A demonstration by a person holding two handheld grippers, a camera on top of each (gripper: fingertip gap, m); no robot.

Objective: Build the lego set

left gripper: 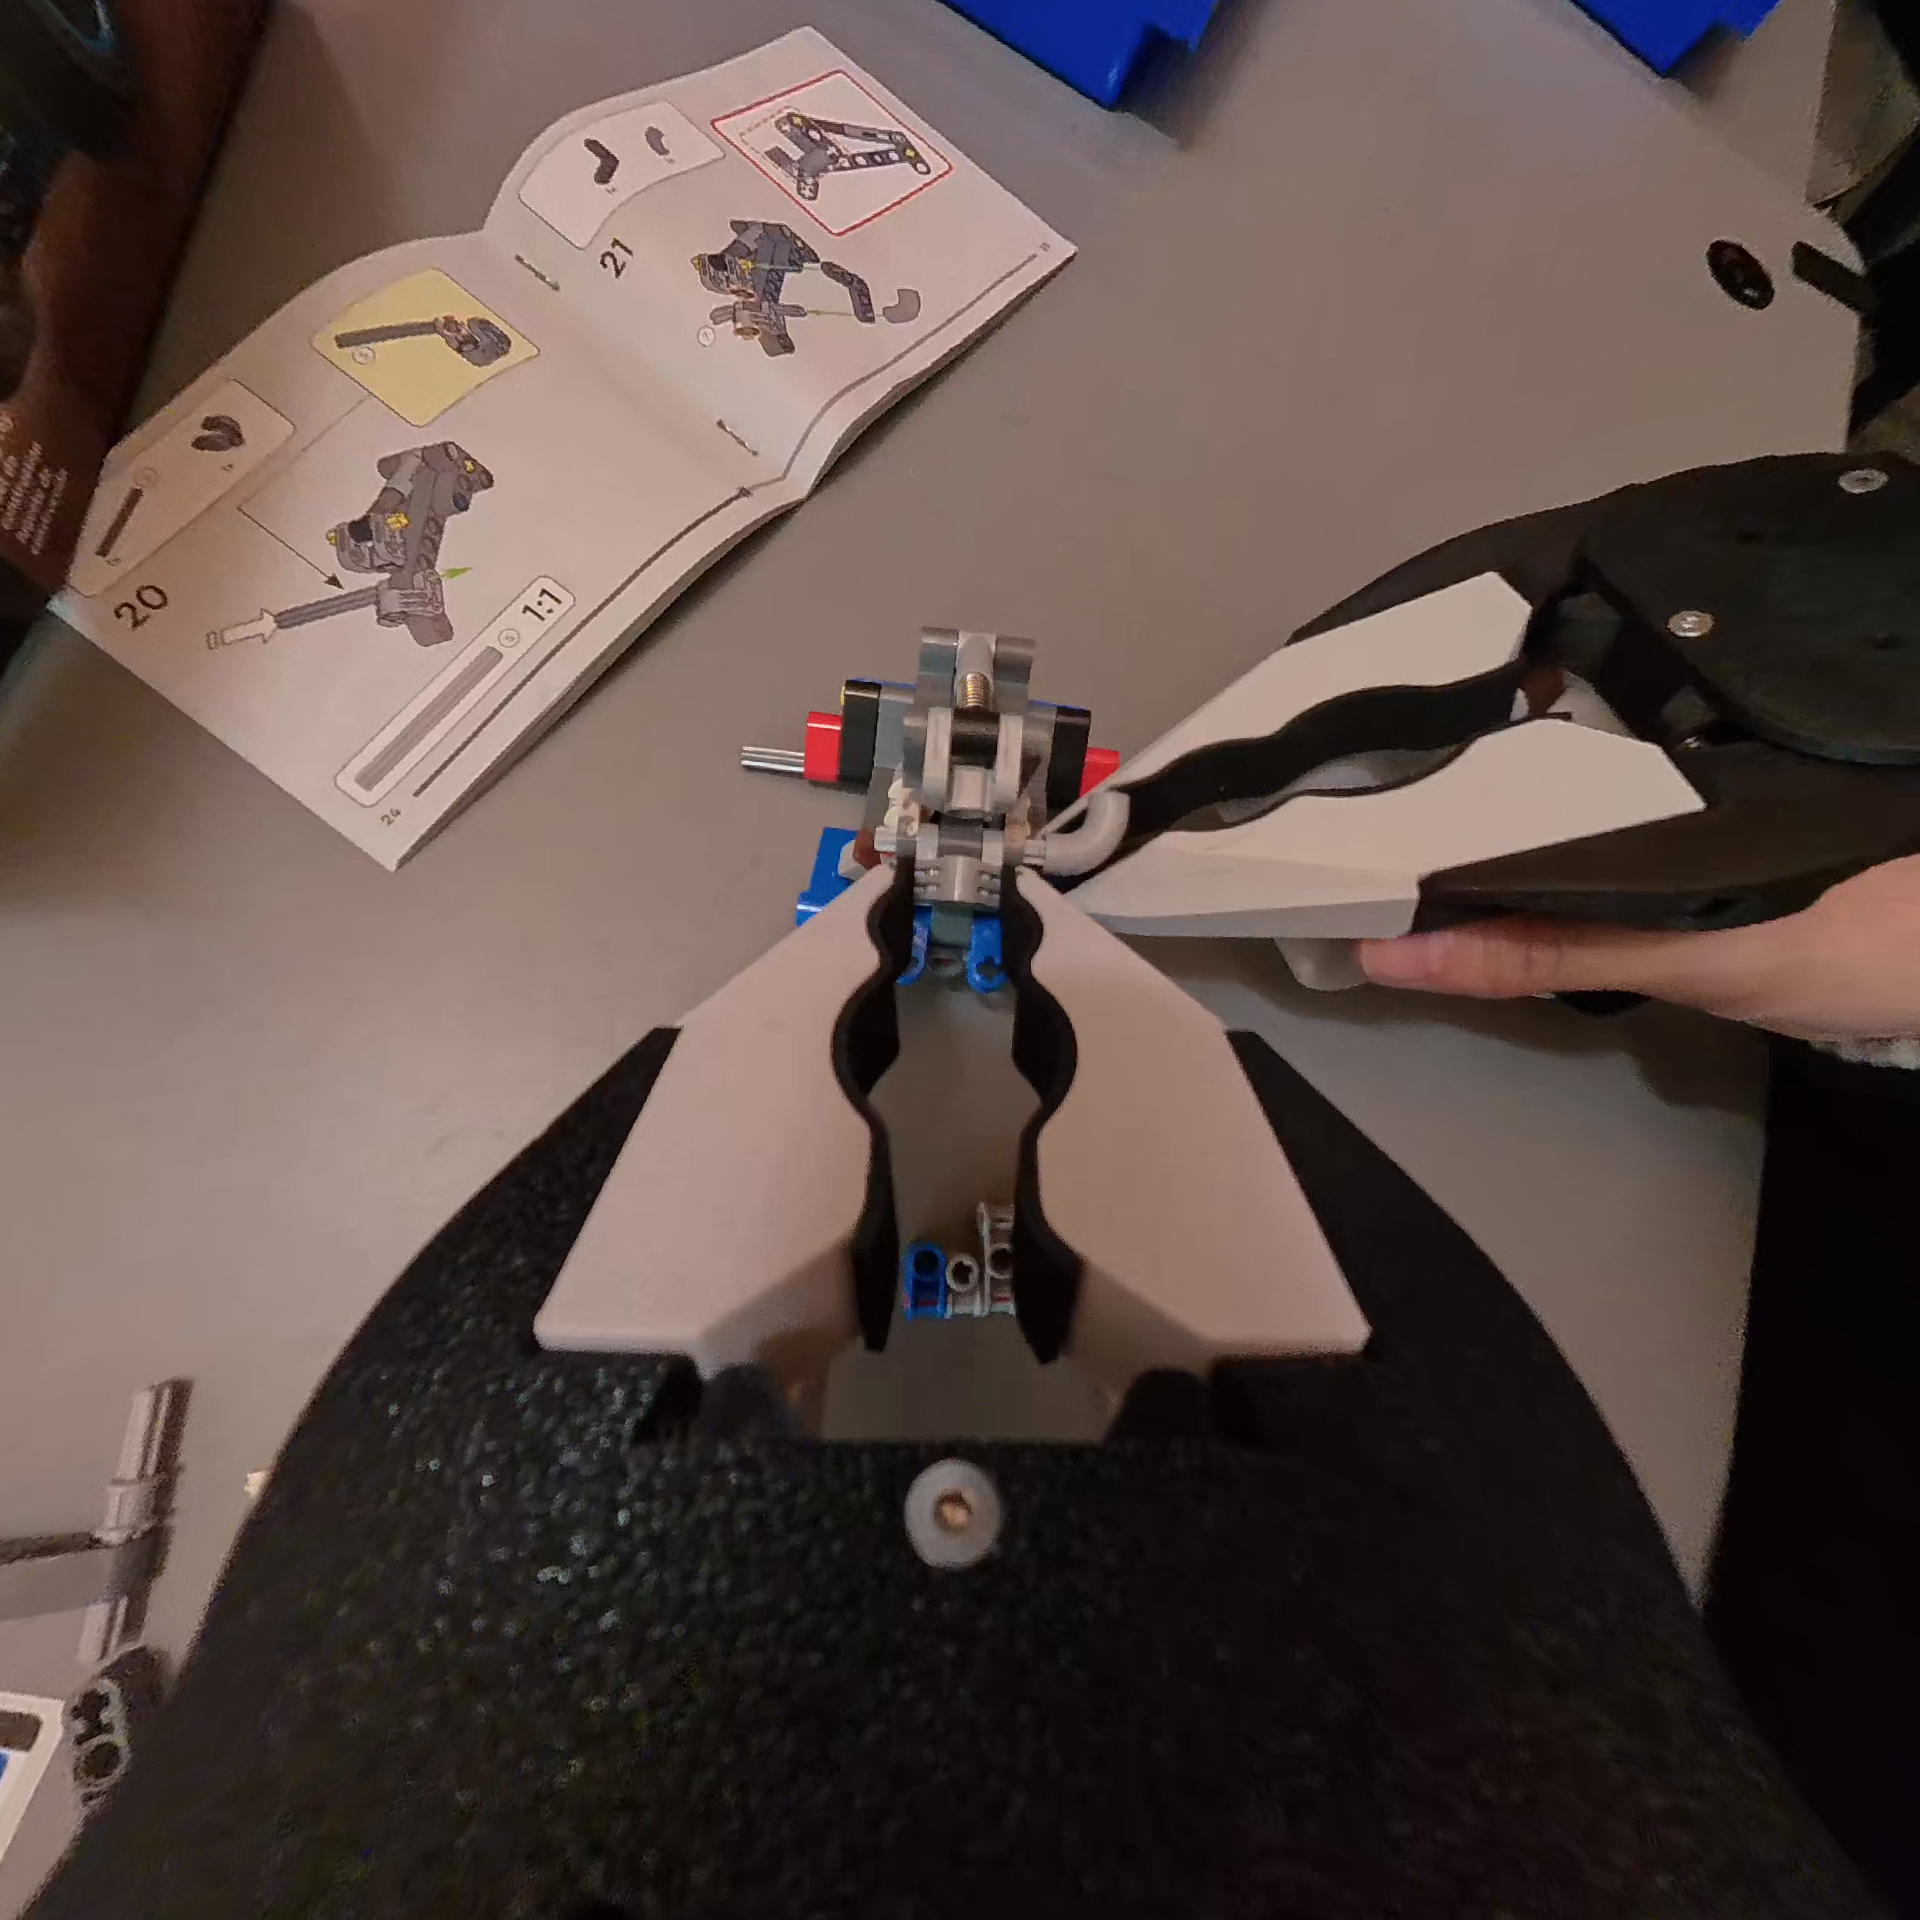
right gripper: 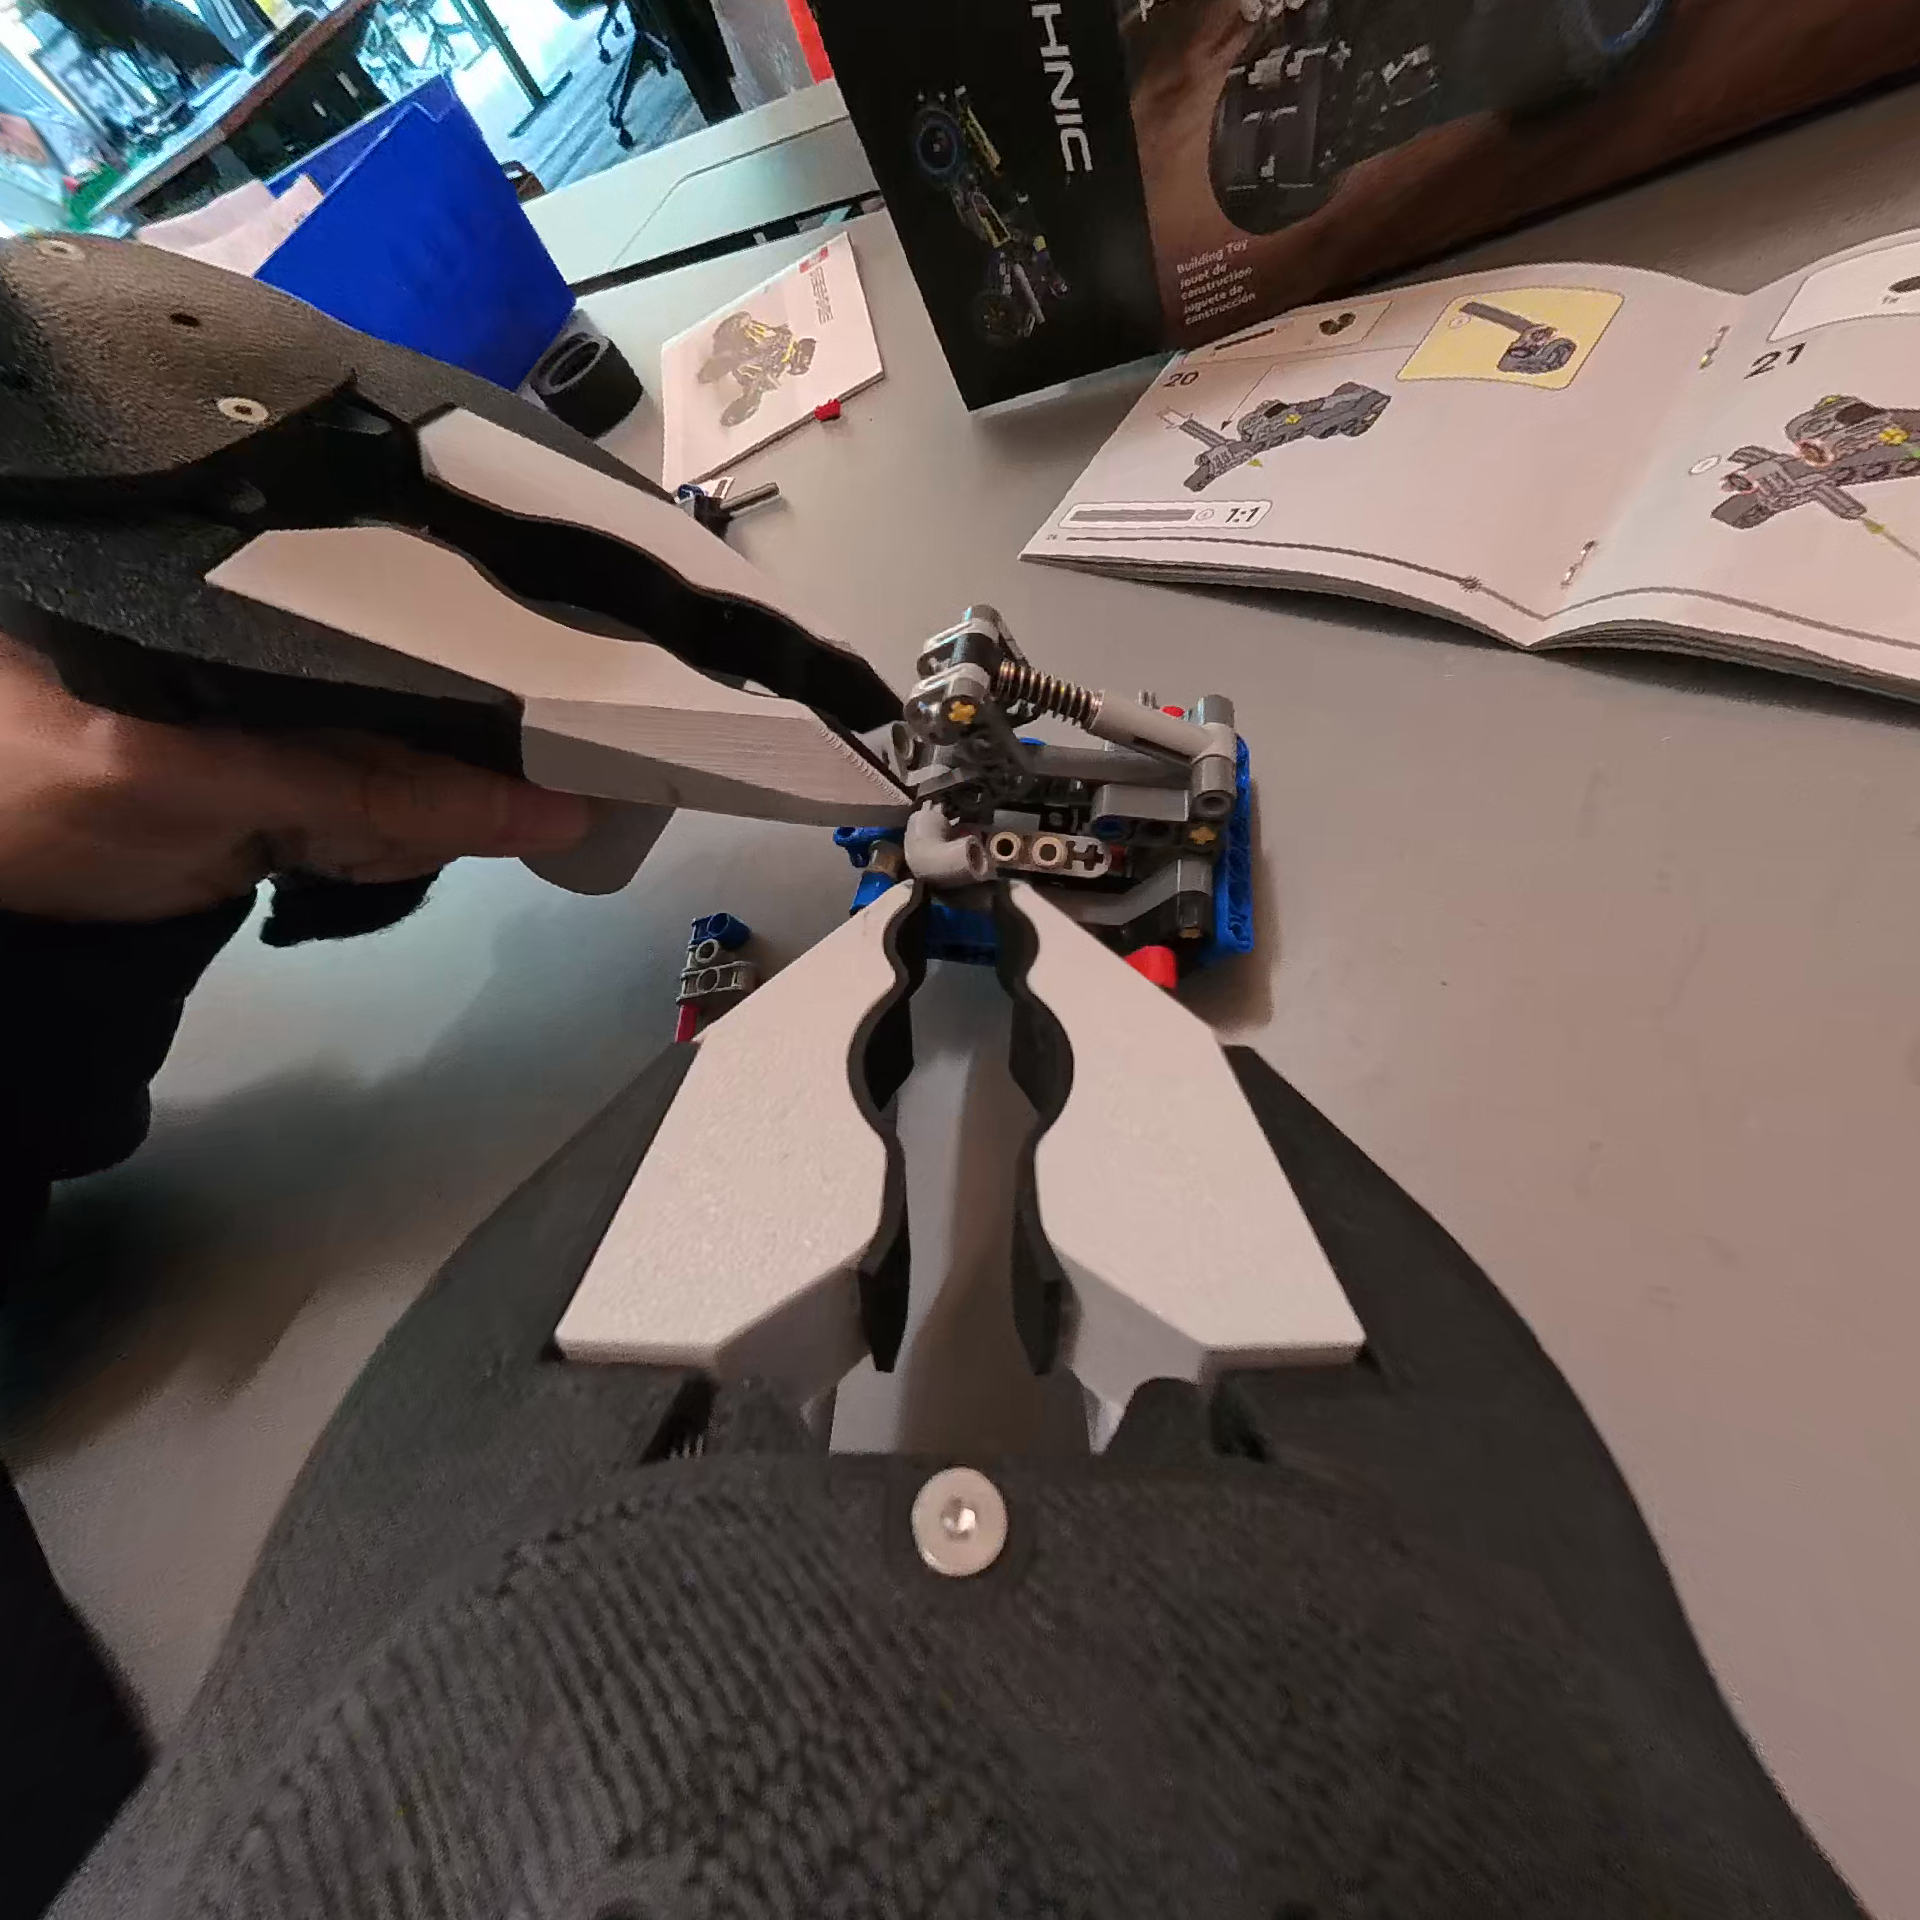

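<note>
A small brick assembly (left gripper: 971,727) of grey, black, red and blue parts with a spring strut (right gripper: 1049,686) rests on the grey table (left gripper: 1351,364). My left gripper (left gripper: 956,883) is shut on a grey connector at the assembly's near end. It also shows in the right wrist view (right gripper: 904,758), coming in from the left. My right gripper (right gripper: 958,899) is open, its tips just short of a grey curved elbow piece (right gripper: 940,847) that sits on the side of the assembly. In the left wrist view the right gripper (left gripper: 1081,831) reaches in from the right, with the elbow piece (left gripper: 1096,831) at its tips.
An open instruction booklet (left gripper: 582,416) (right gripper: 1507,468) lies beyond the assembly. A dark product box (right gripper: 1039,187), a second booklet (right gripper: 769,343), a tyre (right gripper: 587,374) and a blue bin (right gripper: 416,239) stand farther off. Small loose parts (left gripper: 961,1273) (right gripper: 712,961) lie near the left gripper. Grey axle parts (left gripper: 135,1486) lie at the lower left. The tips of both grippers are at nearly the same place.
</note>
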